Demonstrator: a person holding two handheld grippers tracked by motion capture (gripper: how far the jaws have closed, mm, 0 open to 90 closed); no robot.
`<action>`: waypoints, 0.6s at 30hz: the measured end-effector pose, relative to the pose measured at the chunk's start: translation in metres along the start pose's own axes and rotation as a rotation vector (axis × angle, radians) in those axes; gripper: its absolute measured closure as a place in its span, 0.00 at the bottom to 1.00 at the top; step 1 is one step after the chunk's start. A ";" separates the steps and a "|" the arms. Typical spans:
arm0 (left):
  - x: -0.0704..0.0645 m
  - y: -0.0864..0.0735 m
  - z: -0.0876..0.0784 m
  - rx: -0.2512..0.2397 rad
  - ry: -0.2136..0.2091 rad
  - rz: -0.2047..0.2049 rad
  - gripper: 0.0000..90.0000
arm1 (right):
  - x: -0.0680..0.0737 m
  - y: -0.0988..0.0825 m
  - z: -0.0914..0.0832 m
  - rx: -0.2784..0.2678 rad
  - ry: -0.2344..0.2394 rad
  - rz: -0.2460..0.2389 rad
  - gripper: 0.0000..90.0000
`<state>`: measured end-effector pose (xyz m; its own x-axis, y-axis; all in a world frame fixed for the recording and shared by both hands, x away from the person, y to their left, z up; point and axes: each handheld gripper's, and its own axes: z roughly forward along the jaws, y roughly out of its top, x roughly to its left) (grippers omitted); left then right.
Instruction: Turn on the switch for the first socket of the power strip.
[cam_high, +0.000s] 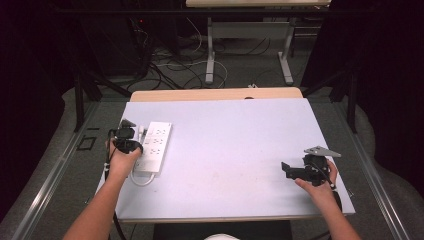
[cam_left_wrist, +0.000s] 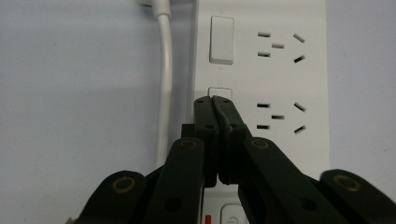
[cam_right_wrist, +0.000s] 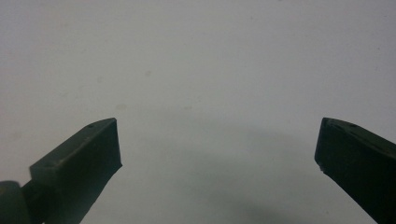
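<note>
A white power strip (cam_high: 154, 147) lies flat on the left part of the table, with a row of rocker switches (cam_left_wrist: 221, 39) beside its sockets (cam_left_wrist: 279, 45). My left gripper (cam_high: 136, 145) hangs over the strip's left edge, and its jaws are shut with nothing between them. Its tips (cam_left_wrist: 212, 99) rest at the lower edge of the second switch (cam_left_wrist: 219, 91). A white cable (cam_left_wrist: 164, 70) runs along the strip's side. My right gripper (cam_high: 287, 170) is low over the bare table near the right front. Its jaws (cam_right_wrist: 218, 140) are open wide and hold nothing.
The pale table top (cam_high: 230, 145) stretches between the two grippers. The strip's cable loops out at its near end (cam_high: 142, 181). Behind the table stand another table's legs (cam_high: 210, 55), with cables on the floor (cam_high: 175, 65).
</note>
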<state>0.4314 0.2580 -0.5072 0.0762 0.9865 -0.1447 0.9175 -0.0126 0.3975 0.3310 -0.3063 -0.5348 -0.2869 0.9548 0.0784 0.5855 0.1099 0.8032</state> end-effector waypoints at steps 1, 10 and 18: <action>0.000 0.000 0.000 -0.001 0.002 0.002 0.99 | 0.000 0.000 0.000 0.000 0.000 0.000 0.00; -0.001 -0.001 0.002 0.014 0.012 0.016 0.99 | 0.000 0.000 0.001 0.001 0.002 -0.001 0.00; -0.001 -0.003 0.002 0.001 0.013 0.011 1.00 | 0.000 0.000 0.001 0.000 0.002 -0.002 0.00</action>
<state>0.4299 0.2565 -0.5102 0.0813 0.9884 -0.1282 0.9169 -0.0237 0.3985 0.3314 -0.3060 -0.5352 -0.2897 0.9540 0.0777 0.5849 0.1122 0.8033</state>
